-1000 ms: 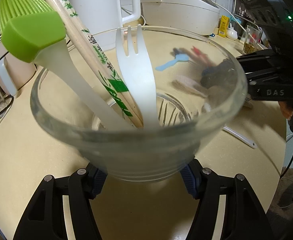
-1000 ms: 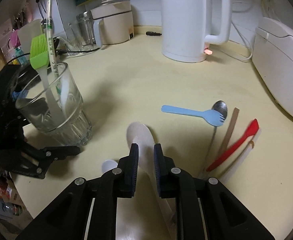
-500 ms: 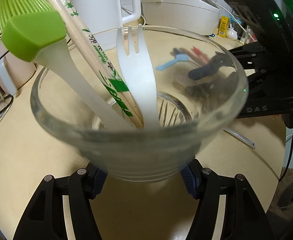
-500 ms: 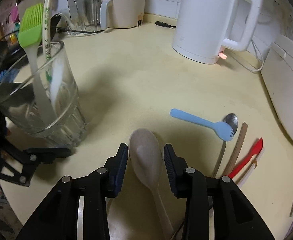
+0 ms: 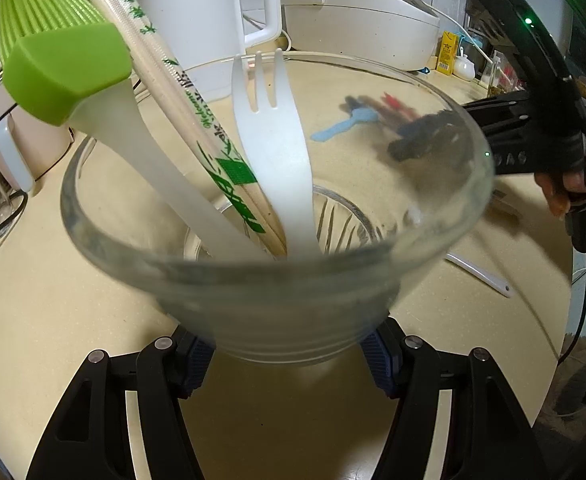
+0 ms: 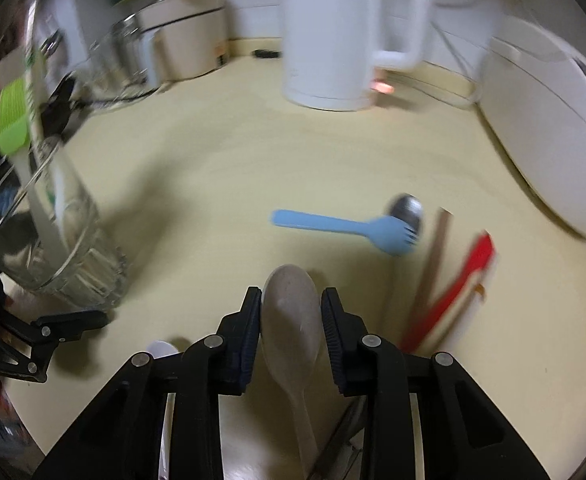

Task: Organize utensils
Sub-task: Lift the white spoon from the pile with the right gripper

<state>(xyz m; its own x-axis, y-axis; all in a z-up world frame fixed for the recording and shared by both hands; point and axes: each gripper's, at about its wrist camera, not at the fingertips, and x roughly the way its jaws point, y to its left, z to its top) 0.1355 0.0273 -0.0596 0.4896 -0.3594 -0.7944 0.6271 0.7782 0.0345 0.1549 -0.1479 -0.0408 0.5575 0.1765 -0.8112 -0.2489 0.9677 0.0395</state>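
Note:
My left gripper (image 5: 287,356) is shut on the base of a clear glass (image 5: 277,312) standing on the counter. The glass holds a green silicone brush (image 5: 61,68), wrapped chopsticks (image 5: 181,92) and a white plastic fork (image 5: 269,132). In the right wrist view this glass (image 6: 73,264) stands at the left. My right gripper (image 6: 291,300) is low over the counter, its jaws closing. The bowl of a beige spoon (image 6: 289,320) lies between the pads, with a small gap on the right side.
On the counter to the right lie a blue fork (image 6: 345,226), a metal spoon (image 6: 407,208), a brown stick (image 6: 433,264) and a red knife (image 6: 465,276). A white spoon (image 6: 161,350) lies below left. A white kettle (image 6: 341,32) and a rice cooker (image 6: 545,132) stand behind.
My right gripper went from nearly shut above the beige spoon to wide apart around its bowl, then narrowed. It also shifted over the counter. The left gripper and glass stayed still.

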